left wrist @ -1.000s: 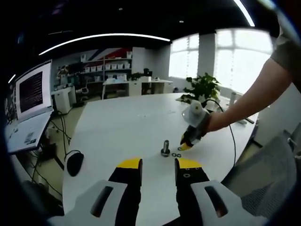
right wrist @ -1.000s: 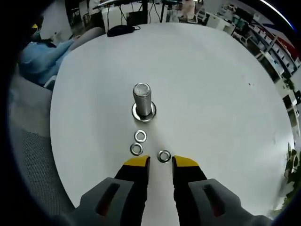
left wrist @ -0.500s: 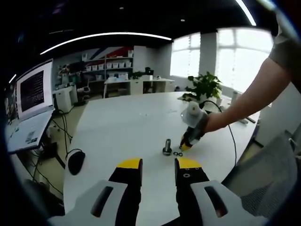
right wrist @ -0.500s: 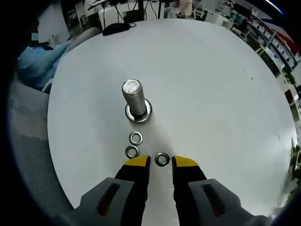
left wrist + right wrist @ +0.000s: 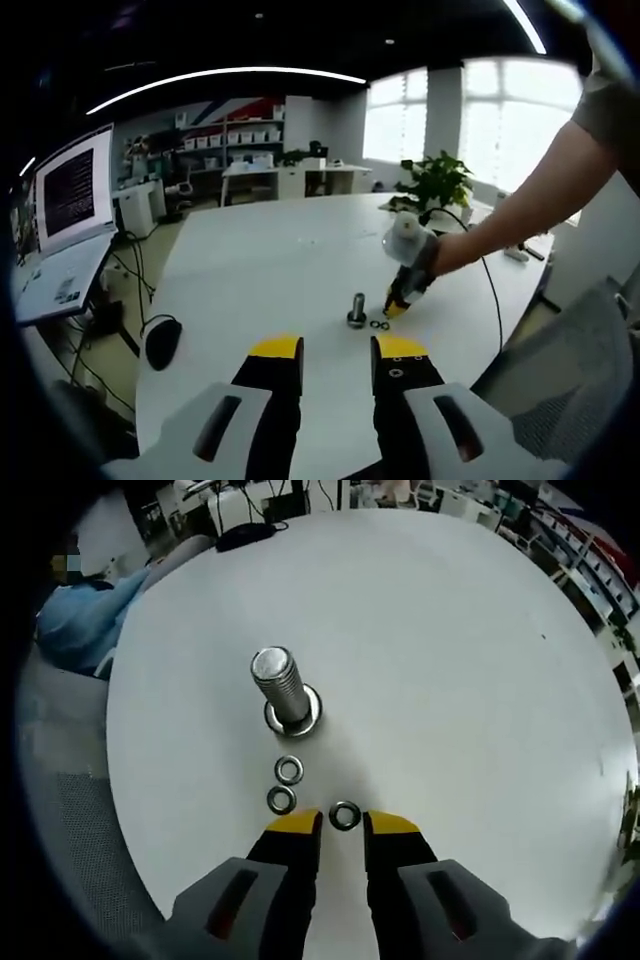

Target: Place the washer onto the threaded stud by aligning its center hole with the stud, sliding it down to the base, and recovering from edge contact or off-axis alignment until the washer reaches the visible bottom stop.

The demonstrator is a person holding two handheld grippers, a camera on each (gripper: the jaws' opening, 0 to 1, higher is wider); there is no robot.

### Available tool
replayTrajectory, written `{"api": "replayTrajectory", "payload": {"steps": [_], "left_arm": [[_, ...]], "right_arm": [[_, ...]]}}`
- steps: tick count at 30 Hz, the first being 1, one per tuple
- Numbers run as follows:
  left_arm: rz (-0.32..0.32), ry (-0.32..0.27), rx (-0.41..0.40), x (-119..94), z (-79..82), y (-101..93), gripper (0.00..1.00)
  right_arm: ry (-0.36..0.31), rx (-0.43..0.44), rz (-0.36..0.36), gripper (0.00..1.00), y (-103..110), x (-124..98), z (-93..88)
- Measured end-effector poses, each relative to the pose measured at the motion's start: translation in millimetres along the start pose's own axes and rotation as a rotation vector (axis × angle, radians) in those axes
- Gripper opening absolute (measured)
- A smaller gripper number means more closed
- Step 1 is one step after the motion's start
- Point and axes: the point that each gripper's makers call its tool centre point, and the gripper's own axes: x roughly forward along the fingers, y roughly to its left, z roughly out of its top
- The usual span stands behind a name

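A threaded steel stud (image 5: 279,689) stands upright on its round base on the white table (image 5: 450,660). Three washers lie flat in front of it: one (image 5: 289,770) nearest the stud, one (image 5: 281,800) below it, and one (image 5: 345,815) just ahead of my right gripper (image 5: 343,825). The right gripper's yellow-tipped jaws are open, low over the table, with that washer at the gap between the tips. In the left gripper view the stud (image 5: 357,309) and washers (image 5: 378,325) sit mid-table, with the right gripper (image 5: 396,306) beside them. My left gripper (image 5: 337,348) hangs open and empty, well back.
A black mouse (image 5: 159,343) lies near the table's left edge, with a laptop (image 5: 62,230) beyond it. A cable (image 5: 490,270) runs along the right side past a potted plant (image 5: 432,185). A grey mesh chair (image 5: 70,810) stands at the table edge.
The right gripper has crept slightly closer to the nearest washer and tilted, so the stud appears to lean left. The left gripper has stayed put.
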Motion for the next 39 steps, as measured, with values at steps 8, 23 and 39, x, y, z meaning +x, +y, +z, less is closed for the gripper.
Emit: {"api": "replayTrajectory", "payload": {"steps": [8,23,39], "left_arm": [[-0.003,0.006,0.000,0.5,-1.1,-0.1,0.25],[0.000,0.010,0.004,0.2,-1.8,-0.6,0.24],[-0.001,0.017,0.007,0.5,-3.0,-0.9,0.24]], "right_arm": [[0.072,-0.021,0.008,0.15,-1.4,0.3,0.6],[0.213,0.008,0.005,0.14,-2.0,0.1,-1.0],[0.058,0.000,-0.046,0.13,-2.4,-1.6,-1.7]]}}
